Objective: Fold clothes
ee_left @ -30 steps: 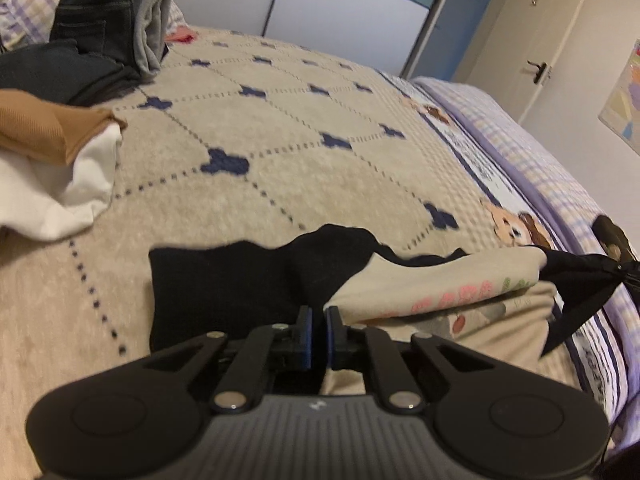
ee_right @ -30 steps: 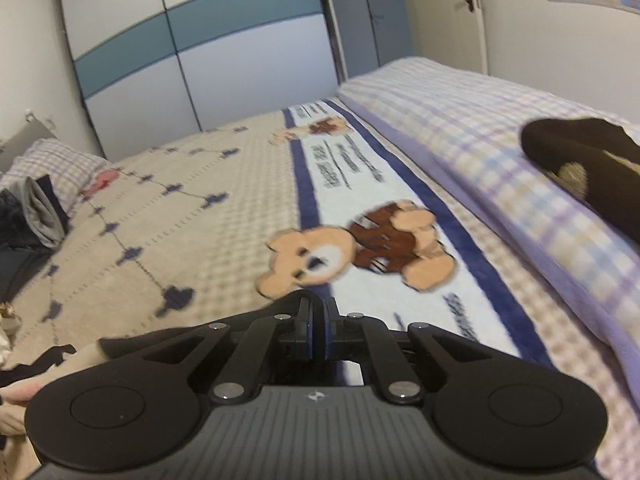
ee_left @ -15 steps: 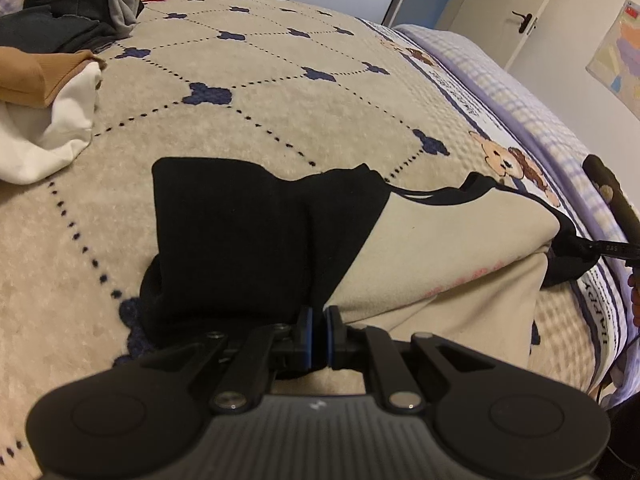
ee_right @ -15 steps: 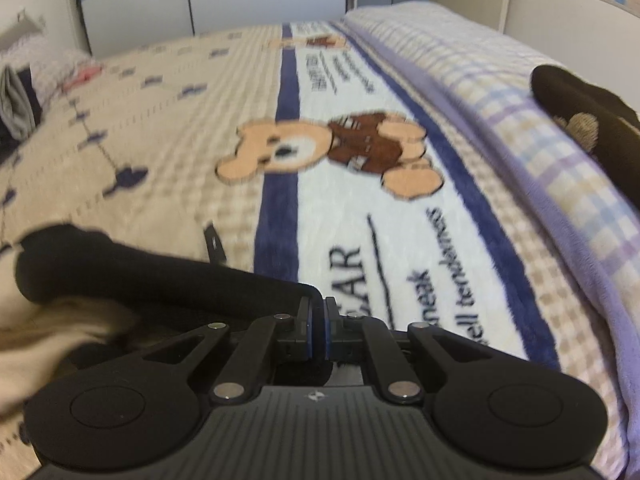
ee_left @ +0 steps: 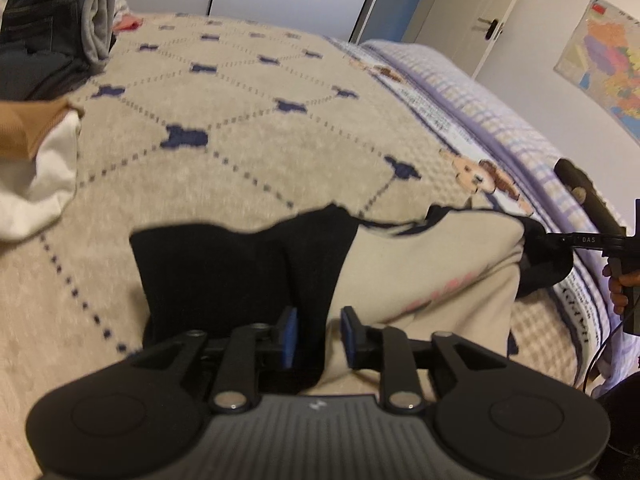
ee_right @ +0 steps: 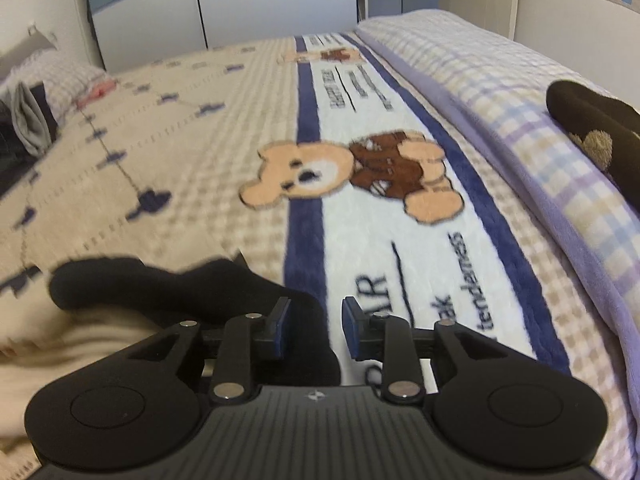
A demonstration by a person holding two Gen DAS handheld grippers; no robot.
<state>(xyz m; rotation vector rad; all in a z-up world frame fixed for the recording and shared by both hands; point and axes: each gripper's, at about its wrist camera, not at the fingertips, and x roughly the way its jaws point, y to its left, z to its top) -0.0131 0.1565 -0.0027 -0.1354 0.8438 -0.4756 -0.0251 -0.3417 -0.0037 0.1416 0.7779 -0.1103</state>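
Left wrist view: the left gripper (ee_left: pixel 316 334) hangs low over the shirt (ee_left: pixel 420 264), a cream garment with black sleeves and faint pink print, which lies folded on the bed (ee_left: pixel 248 152) just ahead of the fingers (ee_left: pixel 289 334). The jaws are opening, parted by a modest gap; a fold of black and cream cloth sits between them, but the blue pads do not seem to press on it. At the far right edge the right gripper (ee_left: pixel 560 238) is at the shirt's black sleeve end, with a hand (ee_left: pixel 620 284) behind it. Other clothes (ee_left: pixel 36 80) are heaped at the left: dark denim, grey, tan ribbed and white pieces.

The shirt looks light, soft and limp, a knit that will sag and crease wherever it is unsupported. I judge it is best taken at an edge or a corner of the fold, both sides together, so that the layers do not slide apart.

Right wrist view: the right gripper (ee_right: pixel 314 328) is just above the black sleeve (ee_right: pixel 176 288), which bulges thick and rounded under the left finger; cream cloth shows at lower left. These jaws are opening too, and the sleeve's edge lies in the gap with no visible pinch. The bed's blanket is fleecy, waffle-textured beige with navy crosses, a white band with bears and lettering, then a lilac checked border. A dark brown plush thing (ee_right: pixel 592 136) lies on that border.
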